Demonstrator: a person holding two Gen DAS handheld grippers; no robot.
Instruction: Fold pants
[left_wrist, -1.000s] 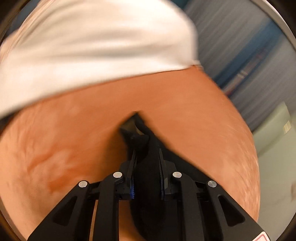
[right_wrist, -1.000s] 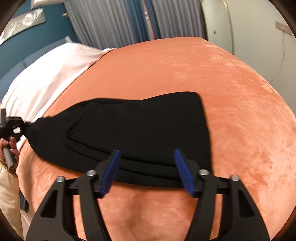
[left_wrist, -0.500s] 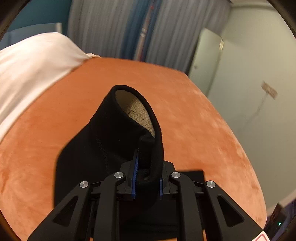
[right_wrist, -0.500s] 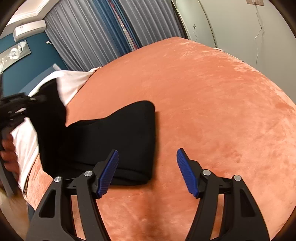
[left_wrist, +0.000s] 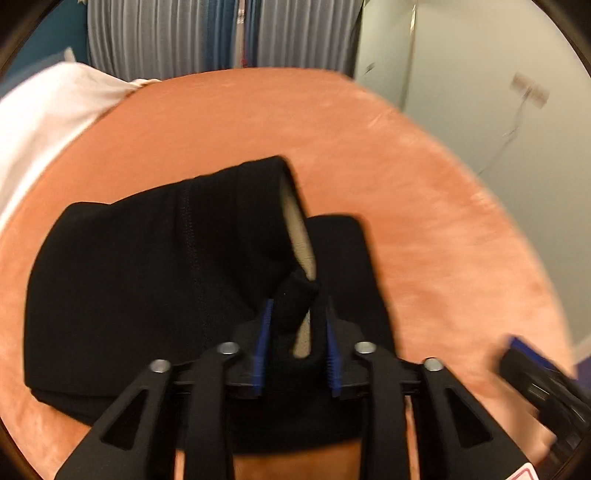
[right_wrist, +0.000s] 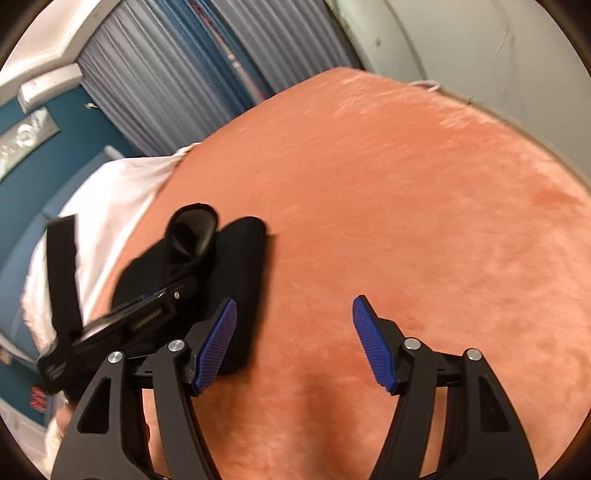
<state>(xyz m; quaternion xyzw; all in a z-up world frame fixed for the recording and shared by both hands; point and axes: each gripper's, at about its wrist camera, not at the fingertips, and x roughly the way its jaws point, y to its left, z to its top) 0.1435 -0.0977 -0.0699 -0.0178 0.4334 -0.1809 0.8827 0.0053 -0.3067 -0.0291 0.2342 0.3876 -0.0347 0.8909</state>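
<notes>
The black pants (left_wrist: 147, 280) lie partly folded on the orange bed cover (left_wrist: 424, 192). My left gripper (left_wrist: 295, 332) is shut on the hem of one pant leg, whose pale beige lining (left_wrist: 301, 236) shows, and holds it over the folded stack. In the right wrist view the pants (right_wrist: 240, 266) lie at the left, with the left gripper (right_wrist: 147, 314) on top of them. My right gripper (right_wrist: 291, 339) is open and empty above the bare cover, just right of the pants' edge.
A white pillow or sheet (left_wrist: 44, 118) lies at the bed's far left, also in the right wrist view (right_wrist: 110, 199). Grey-blue curtains (right_wrist: 177, 81) hang behind the bed. A pale wall (left_wrist: 498, 55) stands right of the bed edge.
My left gripper has carried the pant leg hem rightward over the folded stack and lowered it. My right gripper has let go of the pants and moved right, off the fabric.
</notes>
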